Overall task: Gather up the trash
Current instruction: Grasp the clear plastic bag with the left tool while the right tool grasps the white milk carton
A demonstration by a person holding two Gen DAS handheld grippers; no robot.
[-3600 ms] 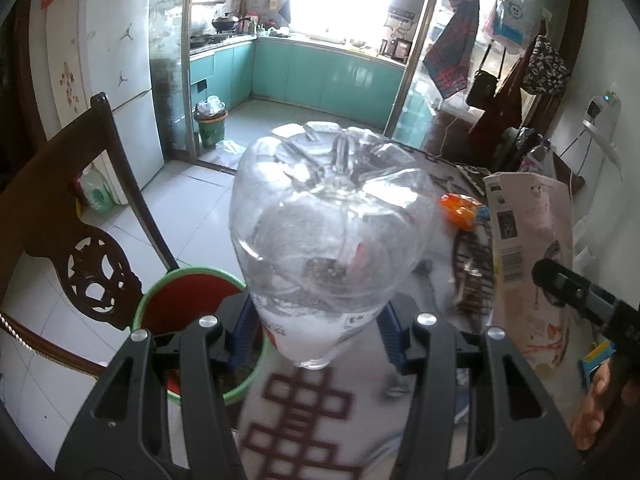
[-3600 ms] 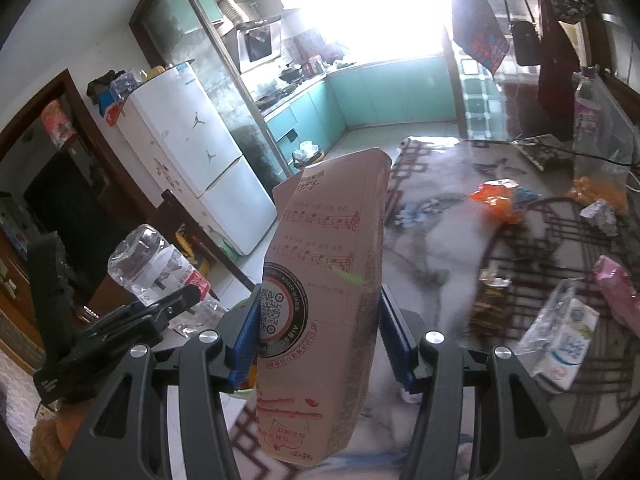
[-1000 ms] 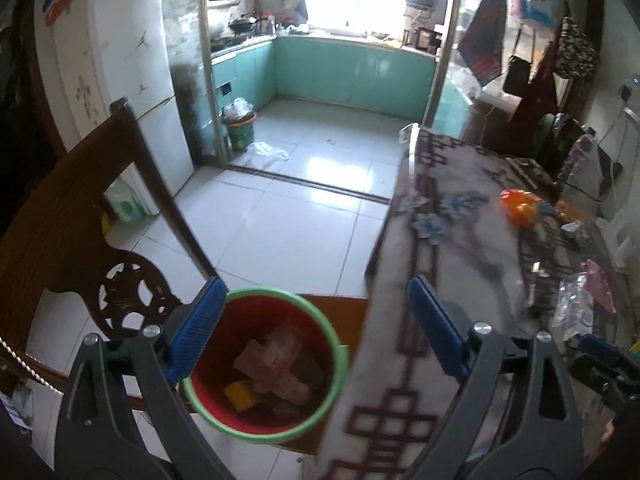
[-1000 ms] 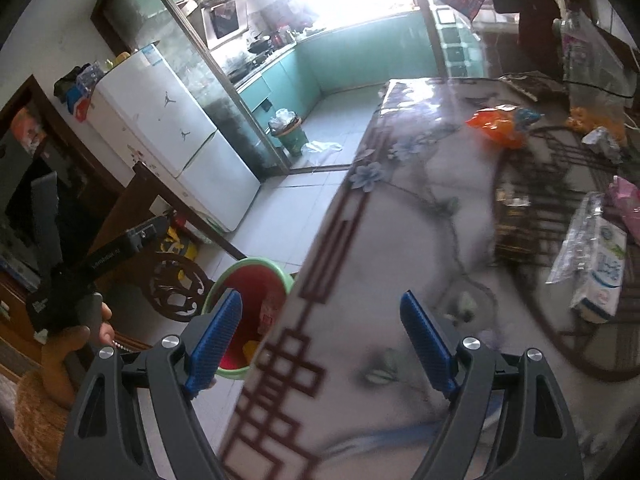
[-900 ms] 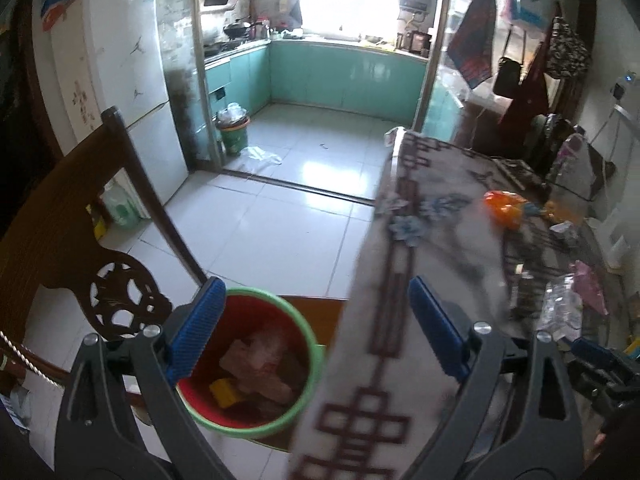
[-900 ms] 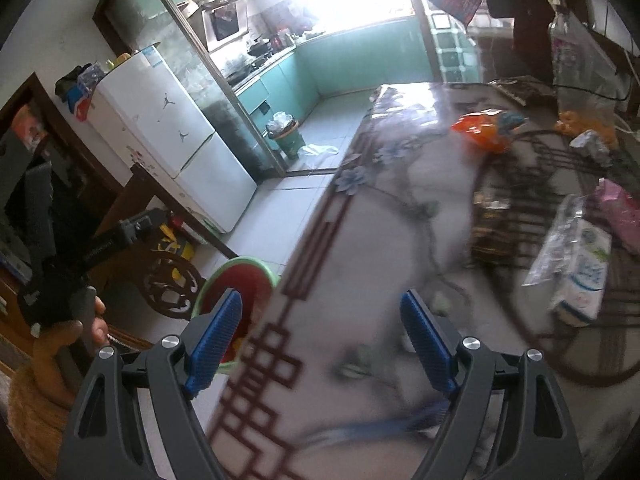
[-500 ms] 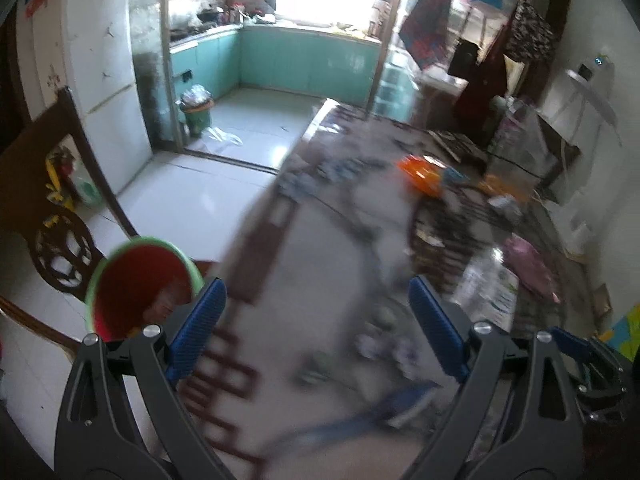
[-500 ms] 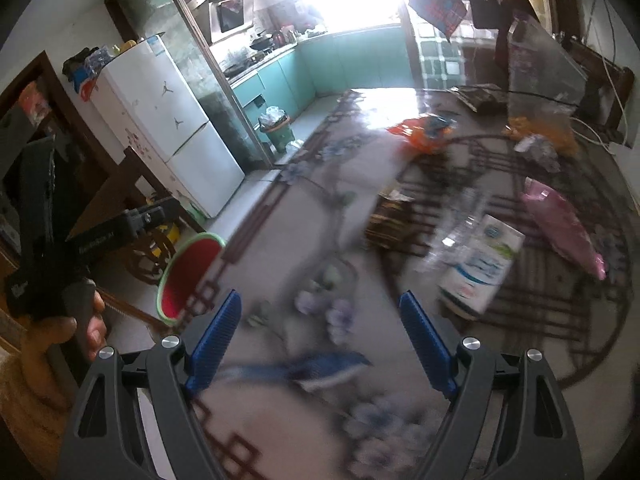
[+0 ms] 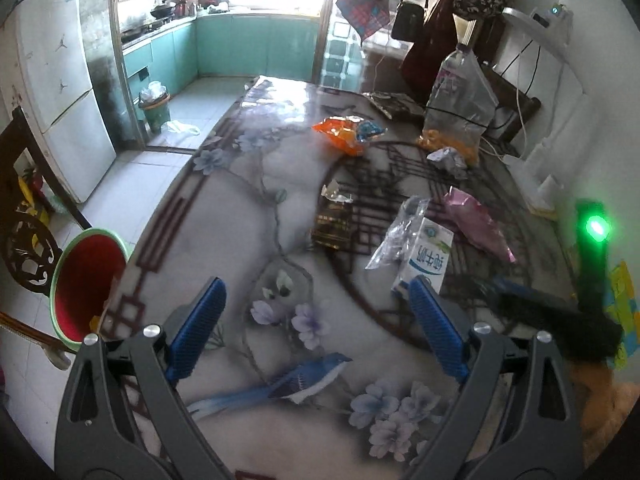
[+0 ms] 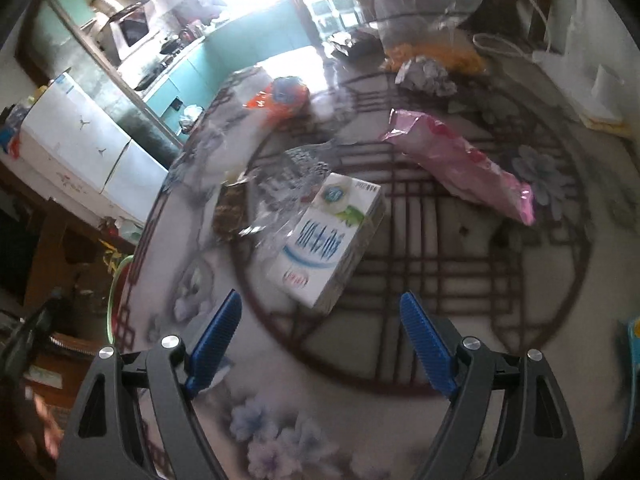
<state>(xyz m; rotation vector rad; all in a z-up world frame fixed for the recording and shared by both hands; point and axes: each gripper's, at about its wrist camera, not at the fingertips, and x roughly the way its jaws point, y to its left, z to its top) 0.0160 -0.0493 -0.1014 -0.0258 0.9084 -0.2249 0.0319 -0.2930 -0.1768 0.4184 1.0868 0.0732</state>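
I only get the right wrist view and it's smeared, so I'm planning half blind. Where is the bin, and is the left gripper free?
Observer: The red bin with a green rim stands on the floor off the table's left edge, beside a wooden chair.
Operator: And the left gripper?
Observer: The left gripper is open over the table with nothing between its fingers.
Operator: What's the dark smear left of the milk carton?
Observer: A dark wrapper lying flat, apart from the milk carton. A clear plastic wrapper lies between them, against the carton.
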